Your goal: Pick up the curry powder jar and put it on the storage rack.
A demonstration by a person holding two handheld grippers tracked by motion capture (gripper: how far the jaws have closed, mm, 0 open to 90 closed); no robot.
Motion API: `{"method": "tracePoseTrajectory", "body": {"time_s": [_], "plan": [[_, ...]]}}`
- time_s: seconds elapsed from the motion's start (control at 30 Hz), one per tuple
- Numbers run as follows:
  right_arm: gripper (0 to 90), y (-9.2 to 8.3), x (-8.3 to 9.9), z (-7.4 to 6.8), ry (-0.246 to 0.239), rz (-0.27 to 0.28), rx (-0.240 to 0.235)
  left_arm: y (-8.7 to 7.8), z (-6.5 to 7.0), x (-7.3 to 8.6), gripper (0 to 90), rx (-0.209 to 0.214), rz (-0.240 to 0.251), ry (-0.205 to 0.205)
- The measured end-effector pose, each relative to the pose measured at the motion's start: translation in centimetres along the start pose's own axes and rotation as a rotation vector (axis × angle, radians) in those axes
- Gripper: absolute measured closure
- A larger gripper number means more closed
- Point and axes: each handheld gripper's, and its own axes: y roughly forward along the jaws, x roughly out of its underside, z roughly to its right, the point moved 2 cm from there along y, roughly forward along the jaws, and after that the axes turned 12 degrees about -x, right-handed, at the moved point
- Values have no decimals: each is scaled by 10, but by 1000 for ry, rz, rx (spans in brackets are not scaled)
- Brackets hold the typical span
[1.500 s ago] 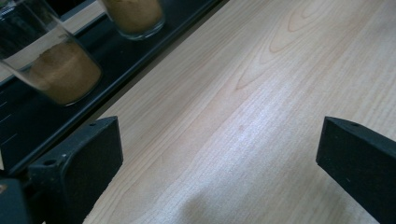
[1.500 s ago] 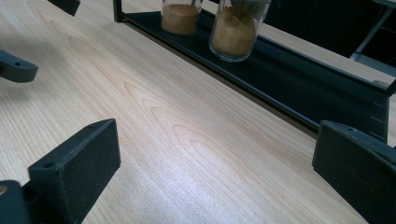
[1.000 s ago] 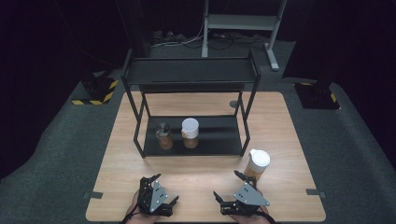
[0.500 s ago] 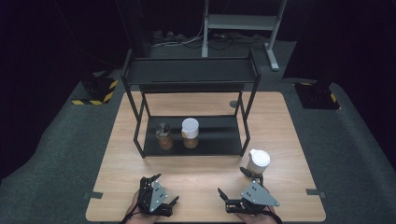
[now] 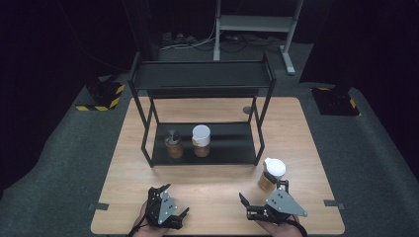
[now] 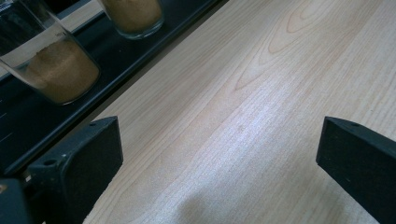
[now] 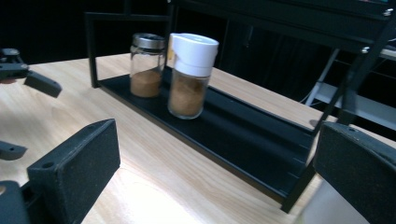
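Observation:
A black two-tier rack stands mid-table. Its lower shelf carries a small metal-lidded spice jar and a taller white-lidded jar, both part full of brown powder. Another white-lidded jar stands on the wood to the right of the rack. My right gripper is open at the front edge, its right finger just beside that jar. My left gripper is open at the front left over bare wood. The right gripper view shows the metal-lidded jar and the white-lidded jar on the shelf.
The wooden table has bare room between the rack and its front edge. The rack's upper shelf overhangs the jars, with thin posts at the corners. Dark floor, a stand and cables lie beyond the table.
My right gripper has shifted a little to the right, closer to the jar on the table. The left gripper and the jars have stayed put.

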Motion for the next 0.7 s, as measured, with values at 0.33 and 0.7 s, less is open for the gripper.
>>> {"method": "tracePoseTrajectory", "body": {"time_s": [0.33, 0.7], "plan": [[0, -7, -1, 6, -1, 13, 46, 0, 0, 0, 9, 2, 2, 6], [0, -13, 0, 11, 6, 27, 88, 0, 0, 0, 9, 5, 0, 10]]}}
